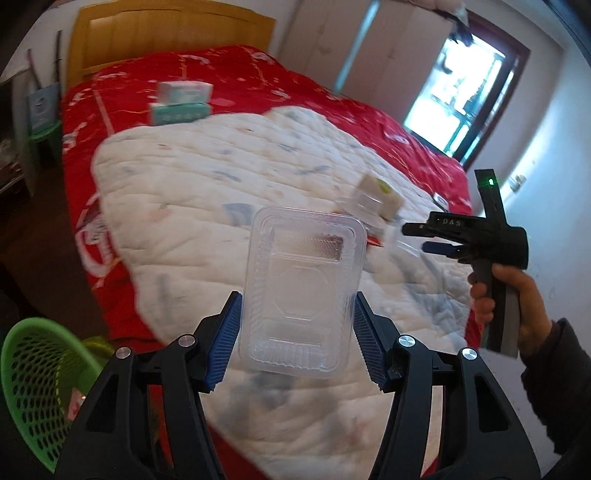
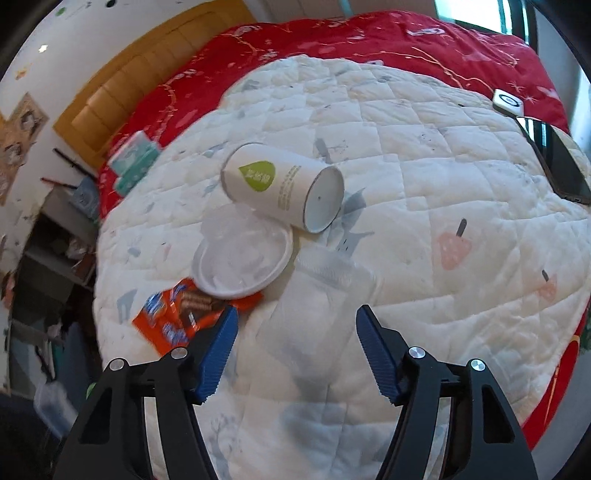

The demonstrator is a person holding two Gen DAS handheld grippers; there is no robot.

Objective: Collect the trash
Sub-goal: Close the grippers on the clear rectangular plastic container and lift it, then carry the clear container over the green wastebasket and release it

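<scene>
My left gripper (image 1: pixel 297 334) is shut on a clear plastic clamshell box (image 1: pixel 301 291), held upright above the white quilt (image 1: pixel 184 192). A green mesh bin (image 1: pixel 33 376) stands low at the left. My right gripper (image 2: pixel 297 350) is open over a second clear plastic container (image 2: pixel 317 306) lying on the quilt between its fingers; it also shows in the left wrist view (image 1: pixel 413 240). Beyond it lie a white paper cup (image 2: pixel 284 184) on its side, a white plastic lid (image 2: pixel 242 256) and an orange snack wrapper (image 2: pixel 177 317).
A red bedspread (image 1: pixel 122 85) covers the bed under the quilt. Teal tissue boxes (image 1: pixel 183 101) sit near the wooden headboard (image 1: pixel 166 33). A dark phone (image 2: pixel 557 162) and a small white device (image 2: pixel 509 101) lie at the quilt's right edge. Cluttered shelves (image 2: pixel 48 258) stand left.
</scene>
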